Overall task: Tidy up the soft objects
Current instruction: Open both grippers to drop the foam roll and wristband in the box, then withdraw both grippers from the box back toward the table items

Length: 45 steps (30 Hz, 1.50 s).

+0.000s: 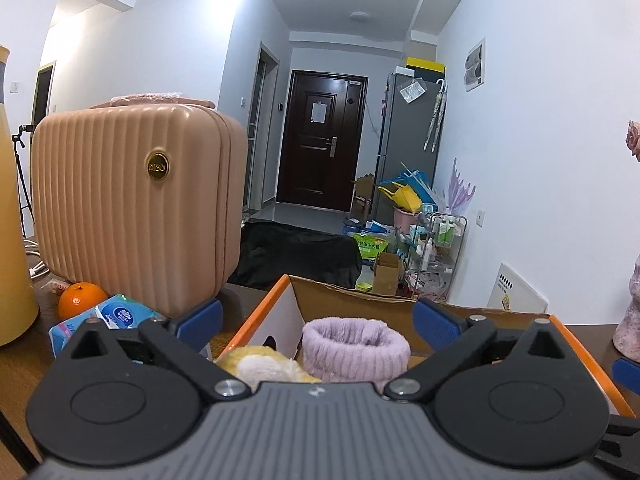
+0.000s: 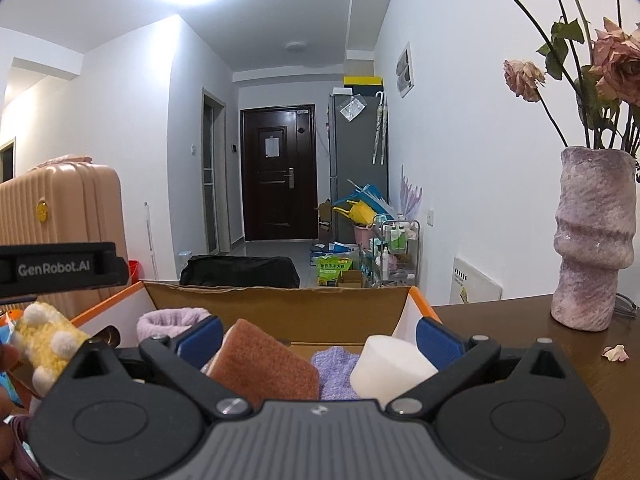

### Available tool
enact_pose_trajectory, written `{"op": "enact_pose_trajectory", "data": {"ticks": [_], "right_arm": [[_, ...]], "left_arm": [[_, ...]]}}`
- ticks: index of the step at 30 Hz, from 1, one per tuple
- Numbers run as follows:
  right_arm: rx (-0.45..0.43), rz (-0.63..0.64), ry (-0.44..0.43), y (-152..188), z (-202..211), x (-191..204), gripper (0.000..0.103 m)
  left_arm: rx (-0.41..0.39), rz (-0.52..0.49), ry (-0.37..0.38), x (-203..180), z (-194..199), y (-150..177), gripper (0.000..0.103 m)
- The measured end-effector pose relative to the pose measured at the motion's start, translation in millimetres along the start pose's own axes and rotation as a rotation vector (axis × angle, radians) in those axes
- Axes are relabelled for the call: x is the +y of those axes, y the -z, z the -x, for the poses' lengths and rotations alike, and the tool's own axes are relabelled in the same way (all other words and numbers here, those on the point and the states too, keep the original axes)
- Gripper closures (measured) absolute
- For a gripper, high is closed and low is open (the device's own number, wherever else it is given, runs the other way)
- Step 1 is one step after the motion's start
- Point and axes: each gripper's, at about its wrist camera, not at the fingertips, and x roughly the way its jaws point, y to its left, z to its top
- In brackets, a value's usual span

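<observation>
So at this point both grippers were parked over the cardboard box [image 2: 280, 312] on the brown table [image 2: 520, 328], and I'd call it the gap between placements: stuff was already in the box, and both tools were empty.

Biggest to smallest, here's the count. One pink ribbed suitcase [image 1: 136, 208] stood on the table left of the box. One box, orange-edged, open on top. One mauve vase [image 2: 592, 240] with dried roses sat well to the right. One tall yellow bottle-ish thing [image 1: 12, 220] was cut off at the left edge.

Inside the box I counted four soft things: one lilac rolled cuff, maybe a sock or a hat [image 1: 356, 344], one rust-brown cloth [image 2: 264, 364], one purple fuzzy cloth [image 2: 334, 372] and one white foam block [image 2: 390, 364]. One yellow plush with white pompoms [image 2: 48, 344] sat at the box's left side; I couldn't tell if it was in or hanging over the rim. Outside, one tissue pack [image 1: 116, 316] and one orange [image 1: 80, 298] lay by the suitcase.

The left gripper [image 1: 318, 316] had its jaws spread wide with nothing pinched, lilac cuff just sitting between them. The right gripper [image 2: 320, 338] was the same, wide open over the cloths and foam, gripping none.

My guess for the next move: back out of the box, then grab the plush or the tissue pack, squeezing gently since they squash.
</observation>
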Motion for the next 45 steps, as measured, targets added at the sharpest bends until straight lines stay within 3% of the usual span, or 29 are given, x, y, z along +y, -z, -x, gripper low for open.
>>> {"op": "enact_pose_trajectory", "data": {"ticks": [45], "right_arm": [[-0.039, 0.023, 0.039, 24.0, 92.9, -16.4, 0.000]], "left_arm": [[0.003, -0.107, -0.008, 33.4, 103.0, 39.0, 0.000]]}}
